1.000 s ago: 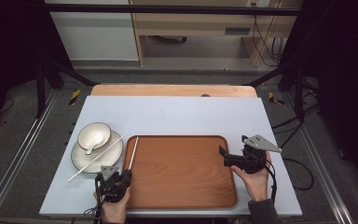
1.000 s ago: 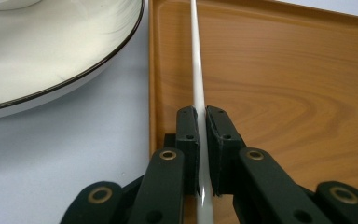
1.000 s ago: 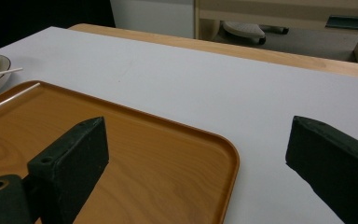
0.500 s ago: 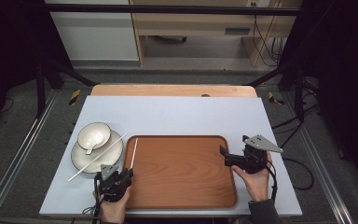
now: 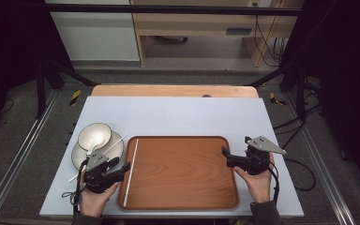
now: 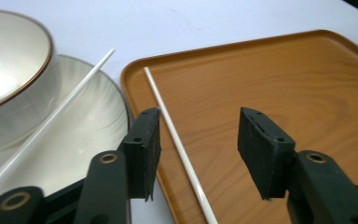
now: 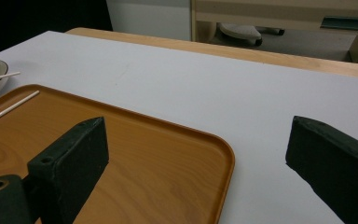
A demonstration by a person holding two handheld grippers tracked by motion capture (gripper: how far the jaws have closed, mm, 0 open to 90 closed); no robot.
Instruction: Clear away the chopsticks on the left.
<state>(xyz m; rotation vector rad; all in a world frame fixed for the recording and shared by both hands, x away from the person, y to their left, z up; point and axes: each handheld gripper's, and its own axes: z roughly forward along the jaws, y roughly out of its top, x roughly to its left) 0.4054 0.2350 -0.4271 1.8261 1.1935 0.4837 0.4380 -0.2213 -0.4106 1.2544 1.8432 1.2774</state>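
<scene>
Counter [image 5: 178, 115]: pale grey-blue top, wooden strip along far edge.

Tray [image 5: 183, 173]: brown, wood-grain, rounded corners, flat on the counter at near centre. Same tray [image 6: 270, 84] in the left gripper view, and [image 7: 135, 154] in the right gripper view.

White chopstick [image 5: 130, 172]: inside the tray, along its left rim, running near to far. In the left gripper view, same chopstick [image 6: 175, 140] passing between the two jaws, nearer the left one, not touched.

Second white chopstick [image 5: 115, 141]: laid slantwise across the plate, far tip pointing toward the tray's far left corner. Seen also [image 6: 51, 123] in the left gripper view, resting on the plate rim, beside the bowl.

Plate [image 5: 80, 157]: white, on the counter just left of the tray. Bowl [image 5: 94, 136]: white with a dark rim, upright on the plate's far part (contents too unclear to name).

Left claw [image 5: 125, 168]: held in the left hand [image 5: 93, 199] at the tray's near left edge, jaws apart, empty. Left claw [image 6: 198, 149] in its own view: poised over the tray rim, left jaw above the gap between plate and tray.

Right claw [image 5: 225, 157]: held in the right hand [image 5: 258, 180] at the tray's right edge, jaws pointing left toward the tray, spread wide, empty. In its own view, right claw [image 7: 196, 158] straddling the tray's far right corner: one jaw over the tray, the other over bare counter.
</scene>
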